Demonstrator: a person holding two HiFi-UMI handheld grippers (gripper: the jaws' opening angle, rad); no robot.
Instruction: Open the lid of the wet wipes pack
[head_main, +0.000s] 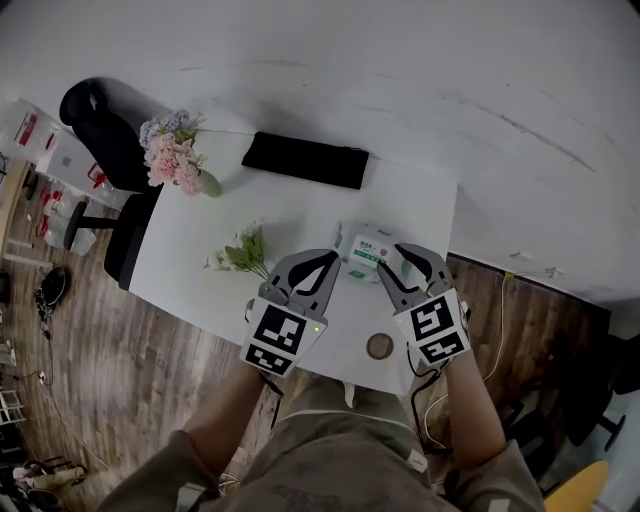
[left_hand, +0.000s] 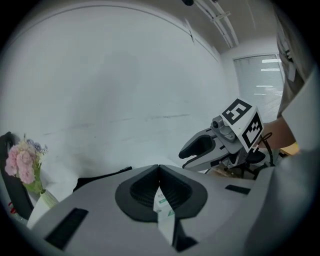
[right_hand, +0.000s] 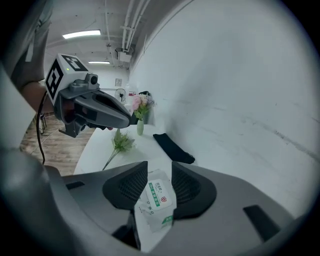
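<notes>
The wet wipes pack (head_main: 366, 250) is white with a green label and lies flat on the white table (head_main: 190, 250), lid closed. Both grippers hover just short of its near side. My left gripper (head_main: 334, 257) is shut, its tips touching with nothing held; in the left gripper view (left_hand: 159, 167) a strip of the pack (left_hand: 163, 206) shows through the gap below the tips. My right gripper (head_main: 391, 258) is open. In the right gripper view (right_hand: 159, 172) the pack (right_hand: 157, 199) lies beyond and between the parted jaws, untouched.
A black flat pouch (head_main: 305, 160) lies at the table's far side. A vase of pink flowers (head_main: 176, 157) stands far left, with a green sprig (head_main: 243, 252) left of the pack. A tape roll (head_main: 379, 346) sits near the front edge. A black chair (head_main: 105, 140) stands beside the table.
</notes>
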